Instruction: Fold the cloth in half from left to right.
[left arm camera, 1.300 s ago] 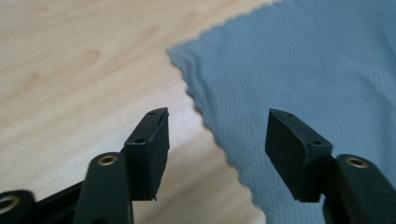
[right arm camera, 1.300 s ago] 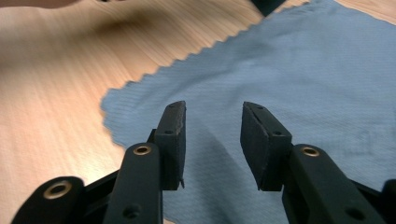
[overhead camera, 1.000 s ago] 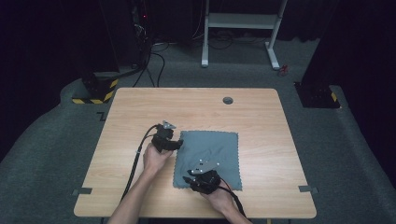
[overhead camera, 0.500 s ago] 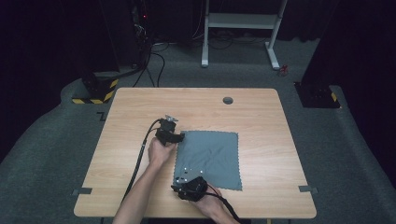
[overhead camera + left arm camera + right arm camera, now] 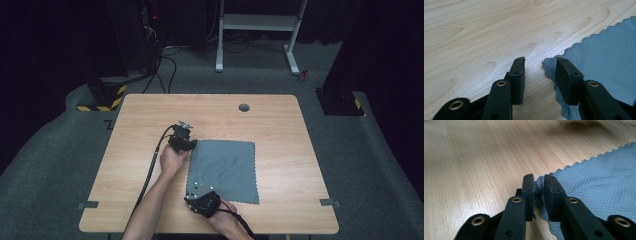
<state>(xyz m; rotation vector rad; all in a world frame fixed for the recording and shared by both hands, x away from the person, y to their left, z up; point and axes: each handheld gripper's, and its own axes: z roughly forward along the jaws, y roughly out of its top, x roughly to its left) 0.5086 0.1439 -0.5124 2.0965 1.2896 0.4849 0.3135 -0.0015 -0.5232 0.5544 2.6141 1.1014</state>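
A grey cloth (image 5: pixel 225 170) lies flat on the wooden table (image 5: pixel 150 115), a little wrinkled. My left gripper (image 5: pixel 192 145) is at the cloth's far left corner. In the left gripper view it (image 5: pixel 540 62) is open, the corner of the cloth (image 5: pixel 604 50) lying between its jaws and under the right one. My right gripper (image 5: pixel 194 195) is at the near left corner. In the right gripper view it (image 5: pixel 539 180) has its jaws nearly together, with the scalloped edge of the cloth (image 5: pixel 599 175) pinched between them.
A round hole (image 5: pixel 244 107) sits near the table's far edge. A black cable (image 5: pixel 150 170) trails from the left gripper over the table's left part. Behind the table, on the carpet, stand a white frame (image 5: pixel 260 30) and a yellow-black striped base (image 5: pixel 100 97).
My right gripper has slid left along the cloth's near edge to its near left corner. My left gripper has edged slightly farther, to the far left corner.
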